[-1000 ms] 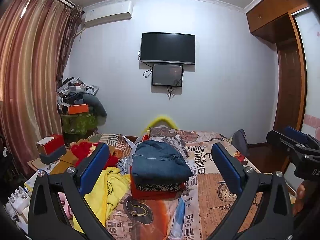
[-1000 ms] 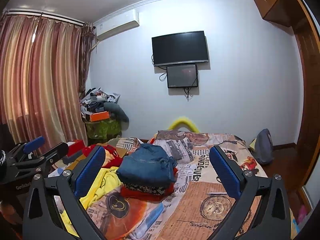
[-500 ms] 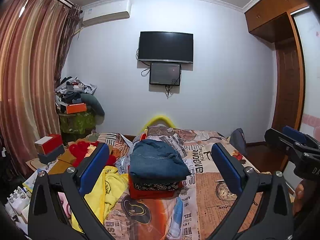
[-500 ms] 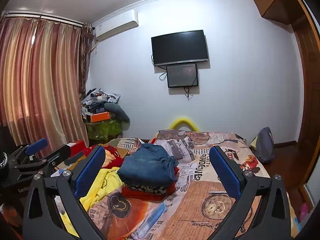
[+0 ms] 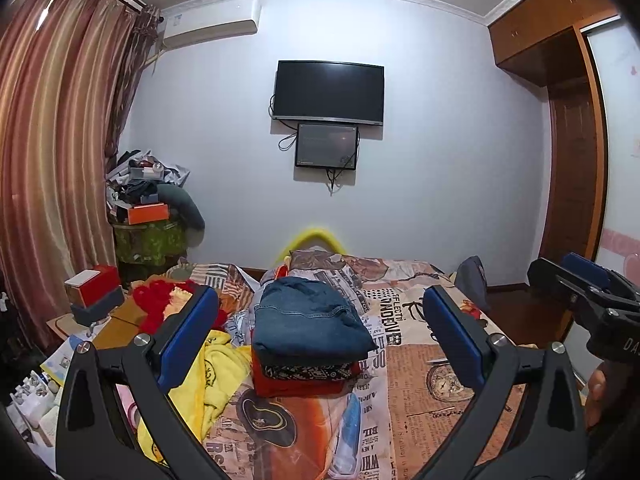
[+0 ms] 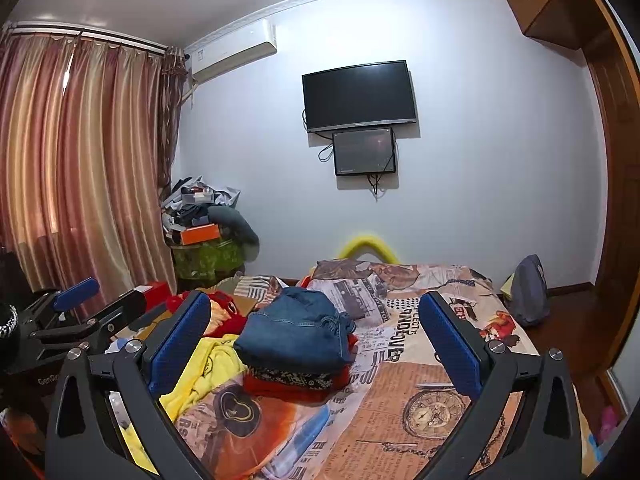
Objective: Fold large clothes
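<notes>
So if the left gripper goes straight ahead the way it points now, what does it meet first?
Probably the folded jeans topping the clothes stack; the open left gripper frames them, though depth is unclear.

Home bedroom. Bed (image 5: 420, 364) covered by newspaper-print sheet, folded clothes stack (image 5: 308, 340) laid on it. TV (image 5: 328, 93) mounted on wall, smaller screen (image 5: 326, 145) fixed below. Air conditioner (image 5: 212, 28) hung near ceiling. Window hidden by striped curtains (image 6: 80, 168). Wooden wardrobe (image 5: 560, 80) built in at right. Corner piled with boxes and clutter (image 5: 148, 200).
</notes>
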Available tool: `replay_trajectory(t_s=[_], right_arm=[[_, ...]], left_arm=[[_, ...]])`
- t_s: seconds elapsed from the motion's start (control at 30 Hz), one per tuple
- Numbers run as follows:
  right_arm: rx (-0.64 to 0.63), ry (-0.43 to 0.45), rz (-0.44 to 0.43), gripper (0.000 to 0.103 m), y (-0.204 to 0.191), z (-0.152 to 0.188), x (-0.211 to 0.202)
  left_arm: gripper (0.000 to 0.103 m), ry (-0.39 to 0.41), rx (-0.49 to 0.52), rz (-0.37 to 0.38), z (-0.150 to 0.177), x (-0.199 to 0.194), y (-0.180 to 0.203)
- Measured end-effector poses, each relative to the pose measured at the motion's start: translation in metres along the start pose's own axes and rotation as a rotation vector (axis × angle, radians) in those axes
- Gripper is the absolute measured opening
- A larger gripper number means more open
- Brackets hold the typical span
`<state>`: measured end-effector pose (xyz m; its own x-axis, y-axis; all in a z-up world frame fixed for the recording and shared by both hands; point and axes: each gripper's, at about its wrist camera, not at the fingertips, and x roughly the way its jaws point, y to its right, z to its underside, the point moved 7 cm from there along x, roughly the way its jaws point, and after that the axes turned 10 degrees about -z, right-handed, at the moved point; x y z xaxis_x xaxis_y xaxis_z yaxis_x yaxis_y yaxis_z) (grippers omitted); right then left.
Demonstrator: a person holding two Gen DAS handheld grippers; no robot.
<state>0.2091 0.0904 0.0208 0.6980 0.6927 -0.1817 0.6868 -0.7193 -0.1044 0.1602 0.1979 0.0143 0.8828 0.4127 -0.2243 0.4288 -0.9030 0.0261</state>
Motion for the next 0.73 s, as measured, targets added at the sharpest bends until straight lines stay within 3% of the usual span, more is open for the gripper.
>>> replay_trajectory(t_s=[0.73], right_arm=[[0.019, -0.01, 0.016, 0.103, 0.0043, 0.0037, 0.0015]], left_arm=[[0.103, -0.04, -0.001, 0.031, 0.007, 0.0057, 0.0016]])
